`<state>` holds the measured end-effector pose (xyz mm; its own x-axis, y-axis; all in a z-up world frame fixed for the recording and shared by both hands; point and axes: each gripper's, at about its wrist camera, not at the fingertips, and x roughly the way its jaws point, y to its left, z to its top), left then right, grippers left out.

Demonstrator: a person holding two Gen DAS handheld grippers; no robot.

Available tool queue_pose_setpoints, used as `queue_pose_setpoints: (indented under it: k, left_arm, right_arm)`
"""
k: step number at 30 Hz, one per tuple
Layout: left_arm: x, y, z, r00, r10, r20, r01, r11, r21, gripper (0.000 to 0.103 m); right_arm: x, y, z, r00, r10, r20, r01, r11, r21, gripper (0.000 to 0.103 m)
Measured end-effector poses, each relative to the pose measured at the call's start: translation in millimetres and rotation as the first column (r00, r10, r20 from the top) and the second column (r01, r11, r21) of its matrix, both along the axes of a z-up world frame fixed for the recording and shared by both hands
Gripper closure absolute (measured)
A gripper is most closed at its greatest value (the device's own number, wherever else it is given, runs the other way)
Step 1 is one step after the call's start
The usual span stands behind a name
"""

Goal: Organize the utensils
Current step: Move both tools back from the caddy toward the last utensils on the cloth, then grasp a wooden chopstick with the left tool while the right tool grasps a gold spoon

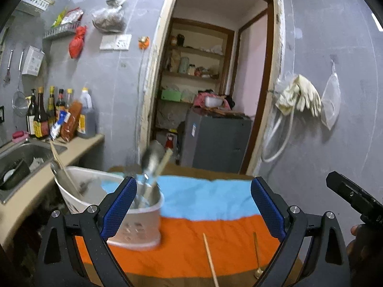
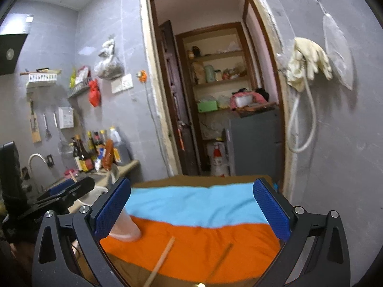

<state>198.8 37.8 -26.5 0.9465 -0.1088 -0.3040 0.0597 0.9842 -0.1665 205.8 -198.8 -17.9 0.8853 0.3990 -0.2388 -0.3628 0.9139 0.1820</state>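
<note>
Cup: on orange-blue cloth, holds spoon and chopstick. Loose chopstick and brass stick on cloth. Left tongs, right tongs: wide open, empty.

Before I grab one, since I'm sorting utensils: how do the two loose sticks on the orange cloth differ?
The wooden chopstick is pale and plain, while the brass-tipped stick is darker and ends in a small flared metal foot. The wooden chopstick runs off the bottom of the left wrist view; the brass-tipped stick looks shorter and thinner. Both lie flat on the cloth, apart from each other, outside the holder.
</note>
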Motion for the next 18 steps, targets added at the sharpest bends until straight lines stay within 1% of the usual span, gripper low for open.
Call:
queue_pose_setpoints:
  k: [3, 6, 8, 10, 13, 15, 18]
  left_arm:
    - [4, -14, -16, 0.999, -0.007, -0.049, 0.008, 1.0, 0.01, 0.01]
    - [9, -24, -36, 0.994, -0.009, -0.107, 0.011, 1.0, 0.014, 0.01]
    - [14, -28, -50, 0.988, -0.005, -0.155, 0.007, 1.0, 0.012, 0.01]
    - [21, -30, -65, 0.977, 0.0, -0.215, 0.001, 1.0, 0.004, 0.01]
    - [30, -31, -84, 0.958, 0.001, -0.288, -0.002, 1.0, -0.006, 0.01]
    - [37, -33, -95, 0.942, 0.0, -0.335, -0.002, 1.0, -0.004, 0.01]
    - [45, -32, -108, 0.924, -0.008, -0.382, 0.006, 1.0, -0.008, 0.01]
  right_arm:
    - [1, -13, -17, 0.999, -0.019, -0.045, 0.019, 1.0, -0.012, 0.0]
    - [7, -25, -42, 0.993, -0.031, -0.111, 0.029, 0.999, -0.02, 0.0]
    - [11, -29, -56, 0.988, -0.031, -0.152, 0.027, 0.999, -0.029, 0.0]
    - [18, -32, -73, 0.979, -0.022, -0.205, 0.016, 0.999, -0.033, 0.0]
    - [32, -35, -98, 0.953, -0.005, -0.302, -0.005, 0.999, -0.034, 0.0]
    - [41, -36, -113, 0.931, 0.015, -0.366, -0.026, 0.999, -0.025, 0.004]
    - [53, -35, -128, 0.901, 0.042, -0.431, -0.054, 0.998, -0.015, 0.015]
